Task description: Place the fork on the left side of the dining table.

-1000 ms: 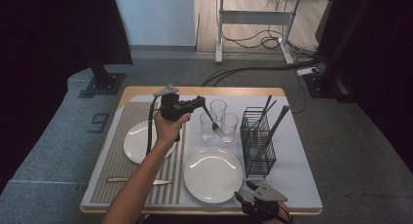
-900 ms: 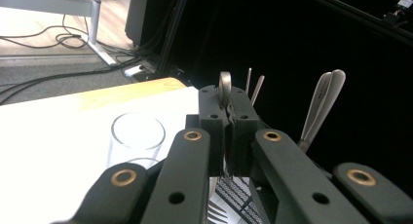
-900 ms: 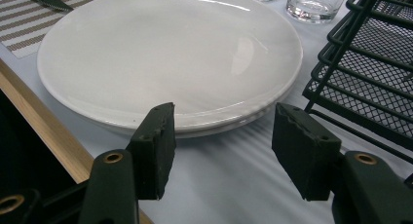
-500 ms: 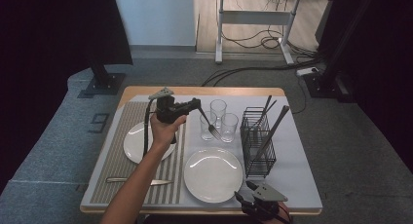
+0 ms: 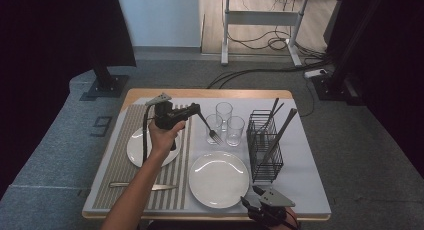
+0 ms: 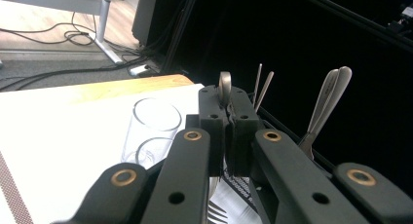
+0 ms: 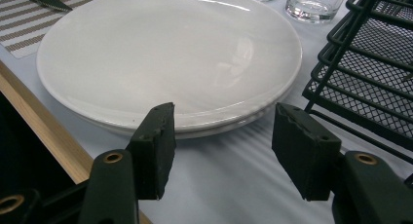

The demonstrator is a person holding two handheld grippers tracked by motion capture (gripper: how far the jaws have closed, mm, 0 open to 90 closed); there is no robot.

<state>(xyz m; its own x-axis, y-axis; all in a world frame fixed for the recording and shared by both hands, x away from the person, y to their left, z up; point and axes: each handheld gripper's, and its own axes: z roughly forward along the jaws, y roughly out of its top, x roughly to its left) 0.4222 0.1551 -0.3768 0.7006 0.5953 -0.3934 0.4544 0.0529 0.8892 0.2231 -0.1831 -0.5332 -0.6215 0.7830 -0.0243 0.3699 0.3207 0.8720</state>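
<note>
Up near the tabletop's far edge your left gripper (image 5: 196,111) pinches a fork (image 5: 210,130), its handle mostly hidden between the jaws, while your right gripper (image 5: 250,204), half cut off at the near edge, stands open.

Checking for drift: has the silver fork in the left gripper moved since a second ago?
Yes, slightly. In the high view the silver fork held by the left gripper has shifted a little leftward, its tines now before the left clear glass.
</note>
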